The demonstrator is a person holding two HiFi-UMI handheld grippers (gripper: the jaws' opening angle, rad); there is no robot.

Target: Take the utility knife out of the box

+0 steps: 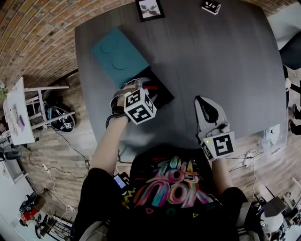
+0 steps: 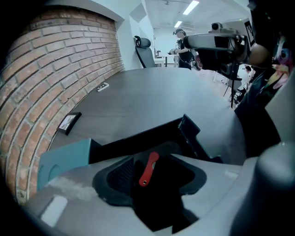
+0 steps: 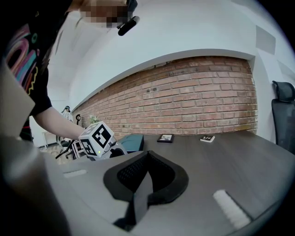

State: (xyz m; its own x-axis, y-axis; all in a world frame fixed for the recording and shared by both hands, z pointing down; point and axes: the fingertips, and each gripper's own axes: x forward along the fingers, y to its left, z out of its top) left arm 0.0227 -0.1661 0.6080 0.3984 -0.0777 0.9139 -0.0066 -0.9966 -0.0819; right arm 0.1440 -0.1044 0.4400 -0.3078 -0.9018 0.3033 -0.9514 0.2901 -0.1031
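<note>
A red utility knife [image 2: 148,168] lies inside the open black box [image 2: 138,138], in its dark interior. The box [image 1: 162,96] sits on the grey table, with its teal lid [image 1: 120,54] lying just behind it. My left gripper [image 2: 156,177] hangs over the box opening, open, its pads on either side of the knife and apart from it. In the head view the left gripper [image 1: 143,85] covers most of the box, and a bit of red knife [image 1: 150,87] shows. My right gripper [image 1: 207,110] rests shut and empty near the table's front edge, right of the box.
A framed picture [image 1: 150,9] and a small marker card [image 1: 211,6] lie at the table's far edge. The box's black flap [image 2: 189,129] stands up on the right side. A brick wall runs along the left; chairs and cables are on the floor around the table [image 1: 225,61].
</note>
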